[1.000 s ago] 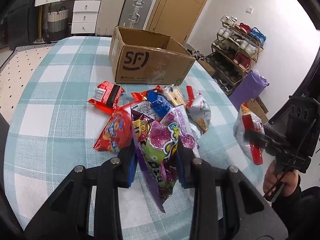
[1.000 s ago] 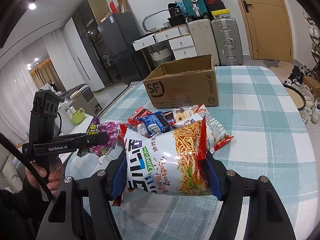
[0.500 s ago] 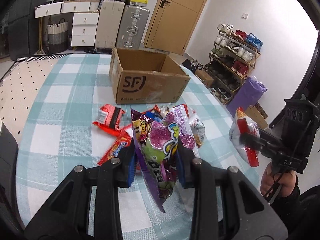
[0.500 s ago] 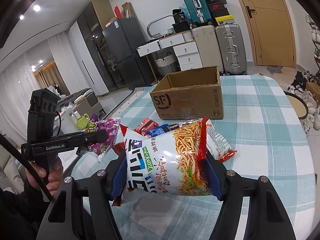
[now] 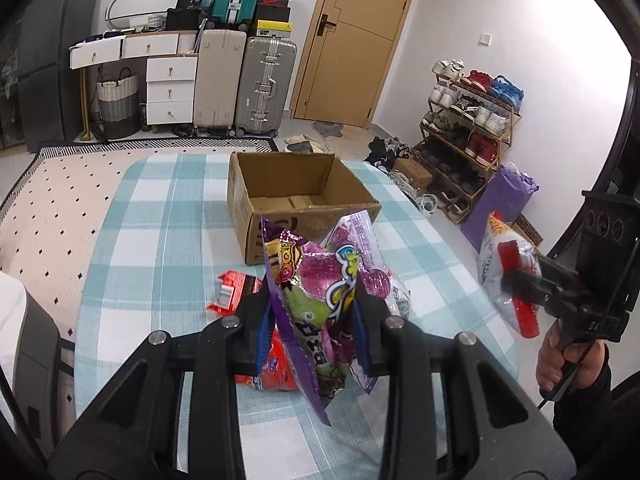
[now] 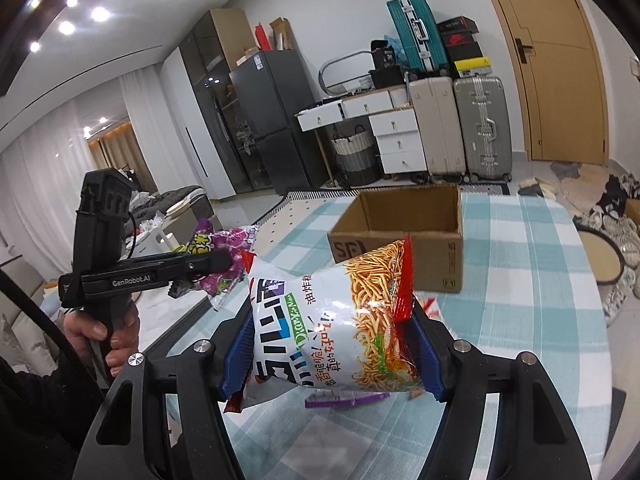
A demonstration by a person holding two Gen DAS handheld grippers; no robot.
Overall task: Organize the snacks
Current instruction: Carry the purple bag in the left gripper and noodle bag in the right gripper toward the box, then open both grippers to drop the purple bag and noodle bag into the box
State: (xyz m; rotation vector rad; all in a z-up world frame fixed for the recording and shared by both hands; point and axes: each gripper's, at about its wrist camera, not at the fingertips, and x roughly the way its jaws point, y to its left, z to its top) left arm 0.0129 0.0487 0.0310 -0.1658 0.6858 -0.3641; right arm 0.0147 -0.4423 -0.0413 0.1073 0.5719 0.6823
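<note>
Two grippers loaded, both up off the table. My left gripper (image 5: 312, 320) is clamped on a purple candy bag (image 5: 320, 300), blue pads squeezing its sides, bag upright with its lower corner hanging below the fingers. My right gripper (image 6: 332, 344) pinches a white noodle snack bag (image 6: 340, 320) lying crosswise between the pads, red seal edge on the right side; from the left wrist view the same bag (image 5: 504, 276) shows in the right gripper off to the right.

Just under the left gripper, a red snack packet (image 5: 272, 368) lies on the checked tablecloth (image 5: 160, 240), partly hidden by the fingers. Slightly farther left, a red-and-black packet (image 5: 234, 292) lies flat. A white packet (image 5: 400, 296) peeks out behind the candy bag.

Beyond those, the open cardboard box (image 5: 296, 200) sits on the table, flaps up, nothing visible inside.

Far back: suitcases (image 5: 264, 84), white drawers (image 5: 170, 92), shoe rack (image 5: 468, 120), wooden door (image 5: 360, 40).
</note>
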